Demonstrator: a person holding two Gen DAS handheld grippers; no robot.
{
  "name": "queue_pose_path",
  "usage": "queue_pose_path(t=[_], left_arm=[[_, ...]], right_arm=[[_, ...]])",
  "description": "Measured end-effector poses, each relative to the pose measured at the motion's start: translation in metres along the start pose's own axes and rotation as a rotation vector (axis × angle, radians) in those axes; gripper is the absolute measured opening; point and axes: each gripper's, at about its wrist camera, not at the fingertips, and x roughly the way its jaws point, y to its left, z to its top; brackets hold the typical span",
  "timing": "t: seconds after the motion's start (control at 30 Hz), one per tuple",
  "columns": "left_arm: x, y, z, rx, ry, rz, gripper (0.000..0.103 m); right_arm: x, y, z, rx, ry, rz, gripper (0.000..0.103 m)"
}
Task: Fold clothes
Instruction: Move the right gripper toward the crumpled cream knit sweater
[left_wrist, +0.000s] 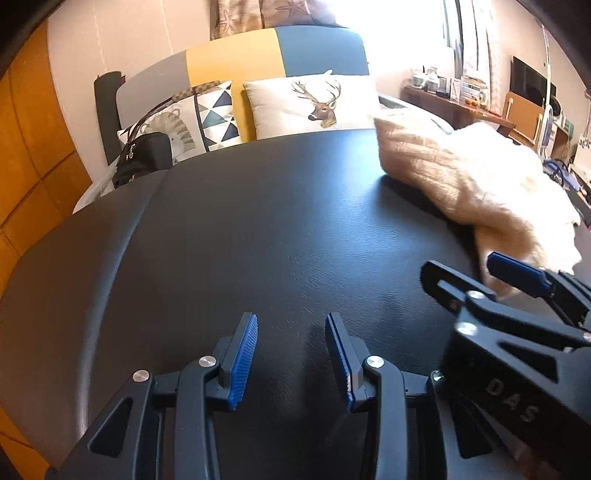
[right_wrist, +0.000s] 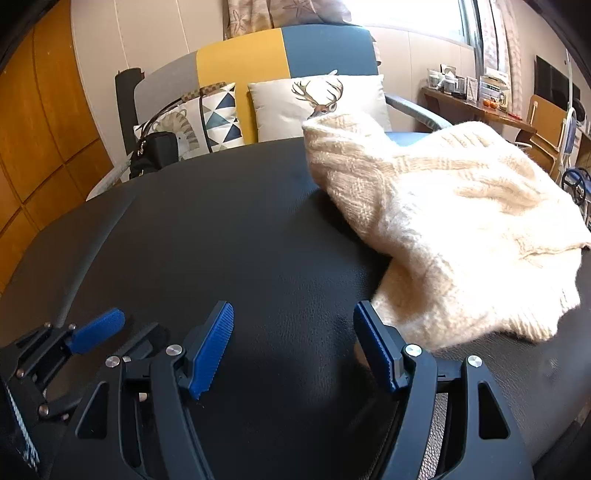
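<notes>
A cream knitted sweater (right_wrist: 443, 218) lies bunched on the right side of the black leather-like table (right_wrist: 240, 240). It shows in the left wrist view too, as the sweater (left_wrist: 469, 184) at the far right. My left gripper (left_wrist: 291, 332) hovers open over bare table, nothing between its blue pads. My right gripper (right_wrist: 293, 325) is open as well, its right finger (right_wrist: 376, 350) just beside the sweater's near hem. In the left wrist view the right gripper (left_wrist: 480, 273) sits at the right, next to the sweater's edge. The left gripper (right_wrist: 110, 332) shows at the lower left of the right wrist view.
Behind the table stands a sofa with a deer pillow (left_wrist: 314, 103) and a triangle-patterned pillow (left_wrist: 214, 118). A black bag (left_wrist: 144, 158) sits at the table's far left edge. A wooden shelf (right_wrist: 476, 107) with small items is at the right, under a bright window.
</notes>
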Motion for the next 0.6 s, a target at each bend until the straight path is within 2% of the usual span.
queue_pose_path(t=[0.13, 0.23, 0.4, 0.6], left_arm=[[0.002, -0.01, 0.003, 0.003, -0.014, 0.033, 0.039], [-0.009, -0.017, 0.002, -0.052, -0.033, -0.009, 0.039], [-0.014, 0.002, -0.005, -0.135, 0.029, -0.093, 0.039], [-0.018, 0.013, -0.011, -0.162, 0.037, -0.093, 0.039]], right_arm=[[-0.002, -0.001, 0.0, -0.005, -0.002, 0.0, 0.071], [-0.004, -0.002, 0.0, -0.009, -0.003, -0.001, 0.071], [-0.007, -0.003, 0.0, -0.015, -0.005, -0.001, 0.071], [-0.018, -0.003, -0.004, -0.019, 0.005, -0.016, 0.071]])
